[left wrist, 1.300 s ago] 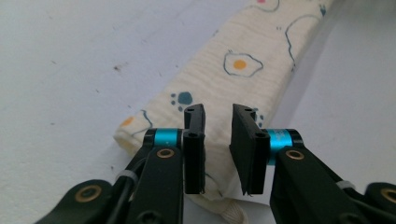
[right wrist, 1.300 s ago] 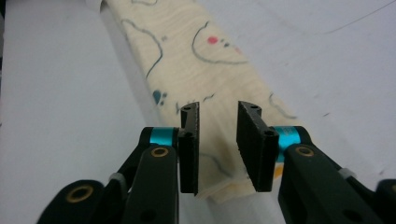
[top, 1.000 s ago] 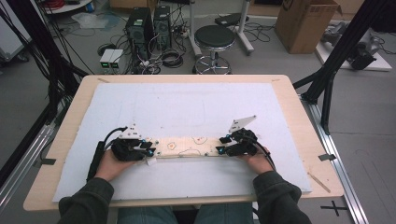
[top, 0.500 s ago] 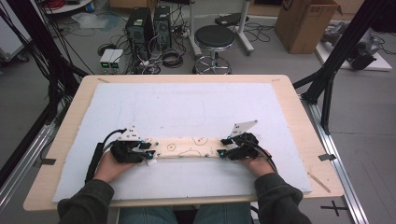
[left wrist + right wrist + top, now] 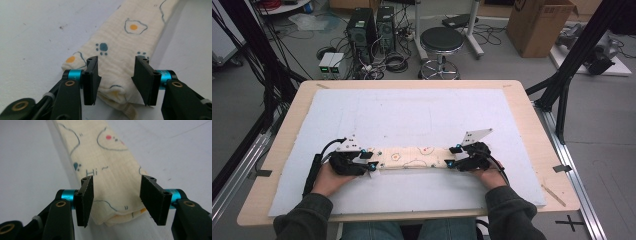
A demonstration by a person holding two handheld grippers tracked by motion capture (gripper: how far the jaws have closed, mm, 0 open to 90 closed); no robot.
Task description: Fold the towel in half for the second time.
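Fingers (image 5: 91, 80) of left gripper (image 5: 116, 81) sit apart, straddling the folded cloth (image 5: 414, 156) end w/o pinching; right gripper (image 5: 122, 201) likewise spread over the opposite end. Cloth lies as a long strip at 6 o'clock on the white mat (image 5: 412, 115), btwn both hands. Risk, IMO: closing on top layers only, so the fold slips open, or uneven pulls skew the strip.

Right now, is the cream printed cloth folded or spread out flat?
Folded. The cream printed cloth lies as a narrow strip on the white mat, and stacked layers show at its end in the right gripper view.
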